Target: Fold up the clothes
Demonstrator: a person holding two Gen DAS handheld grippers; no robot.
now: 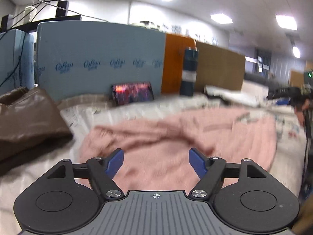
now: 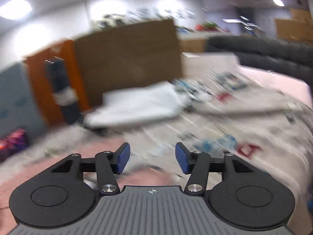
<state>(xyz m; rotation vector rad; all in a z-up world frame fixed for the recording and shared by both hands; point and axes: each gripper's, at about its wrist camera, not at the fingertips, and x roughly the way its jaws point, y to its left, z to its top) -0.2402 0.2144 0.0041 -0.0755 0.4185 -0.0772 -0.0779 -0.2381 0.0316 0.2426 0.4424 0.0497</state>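
On the printed sheet (image 1: 101, 115) a rumpled pink sweater (image 1: 176, 133) lies beneath both grippers (image 1: 156, 163) (image 2: 152, 159), open and empty.

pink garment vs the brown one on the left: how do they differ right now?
Colour: the pink garment is pale pink with a soft, fuzzy look; the brown garment is dark brown with a slight sheen.
Pose: the pink garment lies spread and rumpled across the middle of the covered table; the brown garment sits bunched in a mound at the left edge.
Position: the pink garment lies in front of the open left gripper; the brown garment lies off to its side.
Shared: neither is gripped.
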